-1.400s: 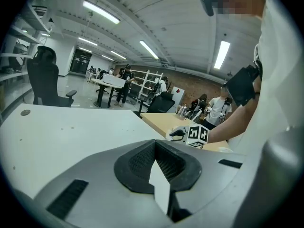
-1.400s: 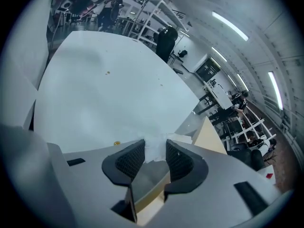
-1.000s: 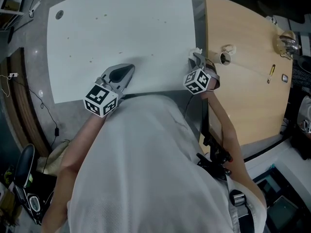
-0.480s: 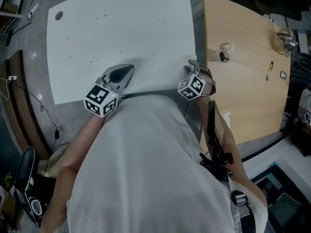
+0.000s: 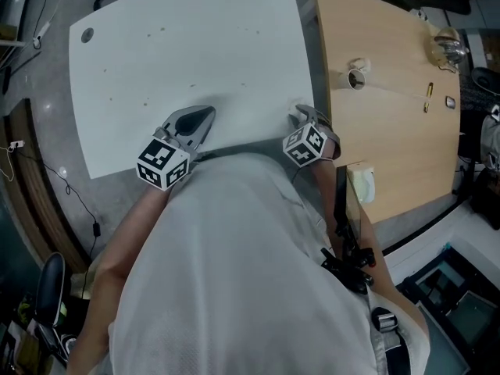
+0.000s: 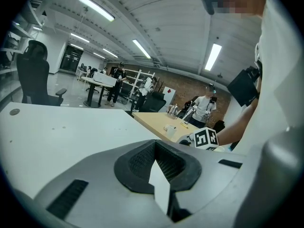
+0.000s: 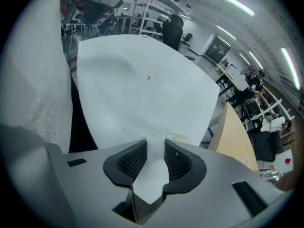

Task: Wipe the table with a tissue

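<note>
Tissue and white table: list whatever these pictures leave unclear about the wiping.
- The tissue, held in the right gripper: its jaws hide whether it touches the white table, and the head view shows too little of it.
- The specks on the table: too small to tell stain from crumb.
- The table's near edge, head view: hidden under the person's shirt.

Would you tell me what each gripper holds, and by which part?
The right gripper pinches the tissue by a bunched part; the left gripper, jaws together, holds nothing.
</note>
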Demonstrator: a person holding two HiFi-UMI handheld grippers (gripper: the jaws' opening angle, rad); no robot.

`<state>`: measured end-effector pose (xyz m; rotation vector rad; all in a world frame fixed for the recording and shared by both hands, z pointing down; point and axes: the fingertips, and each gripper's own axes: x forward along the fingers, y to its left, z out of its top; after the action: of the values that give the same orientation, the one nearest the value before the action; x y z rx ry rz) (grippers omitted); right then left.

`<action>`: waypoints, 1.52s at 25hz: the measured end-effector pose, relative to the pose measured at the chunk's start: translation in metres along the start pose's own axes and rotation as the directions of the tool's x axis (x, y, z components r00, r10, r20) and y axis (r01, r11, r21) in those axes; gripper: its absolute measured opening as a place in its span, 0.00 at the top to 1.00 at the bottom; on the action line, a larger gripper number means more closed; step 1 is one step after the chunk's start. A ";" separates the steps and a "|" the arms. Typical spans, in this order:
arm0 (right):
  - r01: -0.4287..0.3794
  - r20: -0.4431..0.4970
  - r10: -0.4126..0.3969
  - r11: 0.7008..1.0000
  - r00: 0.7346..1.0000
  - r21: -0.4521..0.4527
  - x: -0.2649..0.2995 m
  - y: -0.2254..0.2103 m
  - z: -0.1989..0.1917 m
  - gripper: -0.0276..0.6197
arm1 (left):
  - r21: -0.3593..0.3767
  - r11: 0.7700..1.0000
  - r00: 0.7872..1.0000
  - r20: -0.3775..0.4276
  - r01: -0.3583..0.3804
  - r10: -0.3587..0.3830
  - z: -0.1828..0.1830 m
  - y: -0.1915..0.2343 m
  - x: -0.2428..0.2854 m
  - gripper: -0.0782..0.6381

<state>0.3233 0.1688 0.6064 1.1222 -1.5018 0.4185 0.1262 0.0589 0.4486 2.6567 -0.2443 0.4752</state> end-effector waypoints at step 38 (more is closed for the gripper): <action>-0.194 0.324 0.051 0.883 0.945 0.427 -0.009 -0.039 0.091 0.77 | -0.016 0.997 0.997 0.004 -0.071 0.071 -0.026 0.026 -0.037 0.88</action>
<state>0.3028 0.0831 0.5605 1.5154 -1.8090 0.7422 0.0786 0.0512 0.4671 2.6414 -0.3431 0.4876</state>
